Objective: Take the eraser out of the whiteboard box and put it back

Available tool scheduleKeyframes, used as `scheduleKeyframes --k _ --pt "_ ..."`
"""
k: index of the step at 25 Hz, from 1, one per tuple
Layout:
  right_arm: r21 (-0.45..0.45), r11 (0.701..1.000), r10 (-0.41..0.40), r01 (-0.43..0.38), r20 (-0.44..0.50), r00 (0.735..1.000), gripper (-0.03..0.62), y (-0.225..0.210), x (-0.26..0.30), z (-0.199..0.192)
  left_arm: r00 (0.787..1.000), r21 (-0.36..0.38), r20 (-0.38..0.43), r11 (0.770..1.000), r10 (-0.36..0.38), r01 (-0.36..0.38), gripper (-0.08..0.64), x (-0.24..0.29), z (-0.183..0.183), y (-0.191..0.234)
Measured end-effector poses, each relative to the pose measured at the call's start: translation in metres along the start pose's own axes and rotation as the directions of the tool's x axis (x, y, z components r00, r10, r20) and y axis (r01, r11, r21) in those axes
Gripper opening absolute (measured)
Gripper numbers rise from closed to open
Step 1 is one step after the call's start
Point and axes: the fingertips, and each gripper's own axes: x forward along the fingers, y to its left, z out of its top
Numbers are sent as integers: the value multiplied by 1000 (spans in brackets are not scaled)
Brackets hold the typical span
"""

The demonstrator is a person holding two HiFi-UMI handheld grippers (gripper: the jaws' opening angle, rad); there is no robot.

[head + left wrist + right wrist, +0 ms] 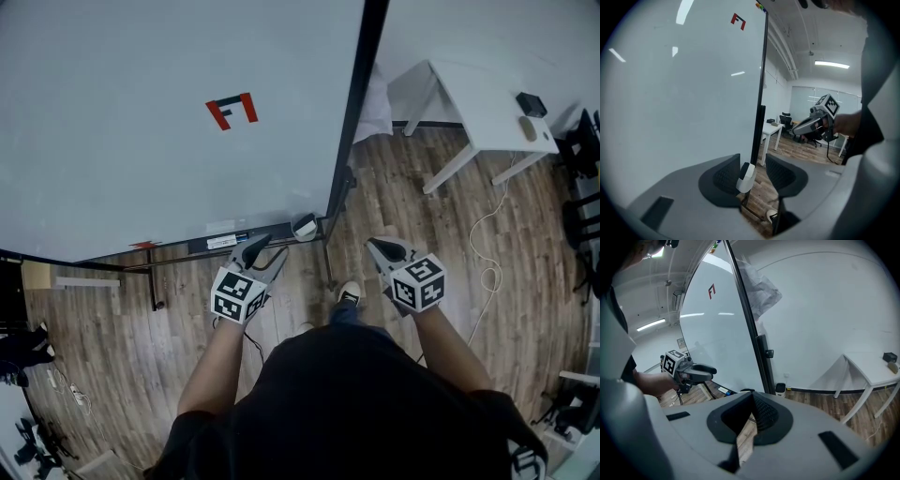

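Left gripper: jaws apart, nothing between the pads. Right gripper: jaws pressed together, empty, held off to the side.

White box sits at the right end of the tray, just ahead of the left gripper and slightly to its right. Left is the nearer one. The dark cap on the box is probably the eraser, not yet taken out.

Left gripper view: box framed in the jaw gap, long side upright. Head view: gap remains, no contact. Whiteboard rises behind; a table stands well beyond.
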Motion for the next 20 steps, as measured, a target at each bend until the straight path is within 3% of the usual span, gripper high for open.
scheduleKeyframes --k 20 --pt "23 1000 2 -1 -55 998 -6 -35 3 -19 995 -27 -93 999 -46 43 179 58 -21 -1"
